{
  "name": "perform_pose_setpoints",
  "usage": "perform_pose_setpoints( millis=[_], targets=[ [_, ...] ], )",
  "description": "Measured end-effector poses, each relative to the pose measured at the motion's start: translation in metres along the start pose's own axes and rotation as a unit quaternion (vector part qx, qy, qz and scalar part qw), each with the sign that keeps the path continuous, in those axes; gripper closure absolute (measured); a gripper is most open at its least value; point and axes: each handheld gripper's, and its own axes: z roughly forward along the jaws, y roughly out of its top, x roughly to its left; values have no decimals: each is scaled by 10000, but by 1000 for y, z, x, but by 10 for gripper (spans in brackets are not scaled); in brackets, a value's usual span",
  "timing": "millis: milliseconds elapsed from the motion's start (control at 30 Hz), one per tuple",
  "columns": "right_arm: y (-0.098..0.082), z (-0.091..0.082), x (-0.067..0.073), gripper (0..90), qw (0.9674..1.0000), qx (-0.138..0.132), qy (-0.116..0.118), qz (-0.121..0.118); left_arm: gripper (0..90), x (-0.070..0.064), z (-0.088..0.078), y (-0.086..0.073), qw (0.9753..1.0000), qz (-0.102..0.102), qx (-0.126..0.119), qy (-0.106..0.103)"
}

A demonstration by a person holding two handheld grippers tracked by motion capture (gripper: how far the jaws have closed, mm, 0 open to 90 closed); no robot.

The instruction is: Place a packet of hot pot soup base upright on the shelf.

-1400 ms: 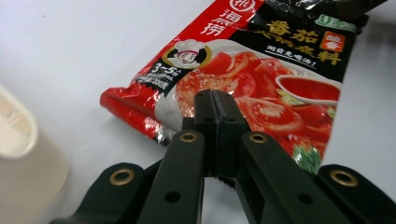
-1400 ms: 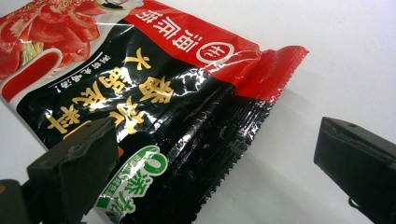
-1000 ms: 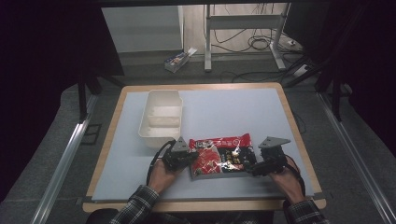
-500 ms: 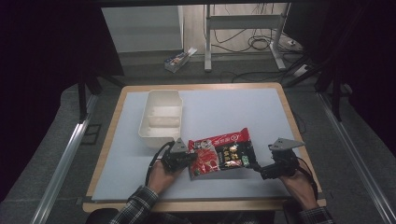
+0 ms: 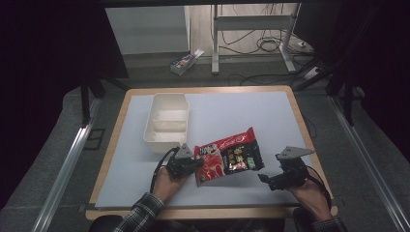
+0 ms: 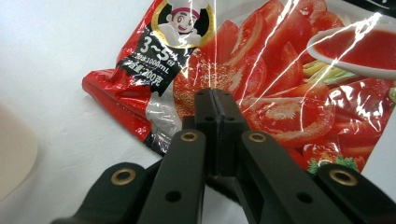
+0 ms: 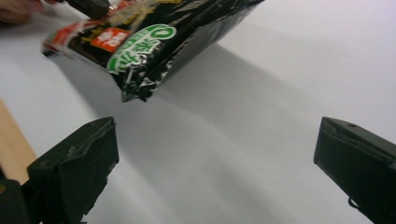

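A red and black food packet (image 5: 227,155) with tomato pictures is lifted off the table at its right end. My left gripper (image 5: 193,163) is shut on the packet's left edge, and the left gripper view shows the closed jaws pressed on the packet (image 6: 280,70). My right gripper (image 5: 264,179) stands open to the right of the packet, apart from it, with nothing between its jaws. In the right gripper view the packet's black corner (image 7: 144,56) hangs above the white table ahead of my right gripper (image 7: 215,158).
A white two-compartment tray (image 5: 167,122) sits on the white mat behind the left gripper. The table's wooden edge (image 5: 203,212) runs along the front. A small box (image 5: 185,61) and cables lie on the floor beyond the table.
My right gripper let go of the packet, opened and drew back to the right. The left gripper keeps its hold, and the packet's right end has tilted up.
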Motion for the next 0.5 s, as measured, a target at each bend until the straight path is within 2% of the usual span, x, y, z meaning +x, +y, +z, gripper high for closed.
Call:
perform_pose_setpoints(
  millis=[33, 133, 400, 467, 500],
  targets=[
    [0, 0, 0, 0, 10000, 0, 0, 0, 900, 0, 0, 0, 10000, 0, 0, 0],
    [5, 2, 5, 0, 9996, -1, 216, 176, 900, 0, 0, 0, 10000, -4, 3, 12],
    [18, 14, 13, 0, 9983, 87, 449, 371, 900, 0, 0, 0, 10000, -12, 20, -2],
    [28, 19, 14, 20, 9970, 31, 533, 560, 900, 0, 0, 0, 10000, -15, 24, -8],
    [28, 19, 14, 20, 9970, 31, 533, 560, 900, 0, 0, 0, 10000, -15, 24, -8]
  ],
)
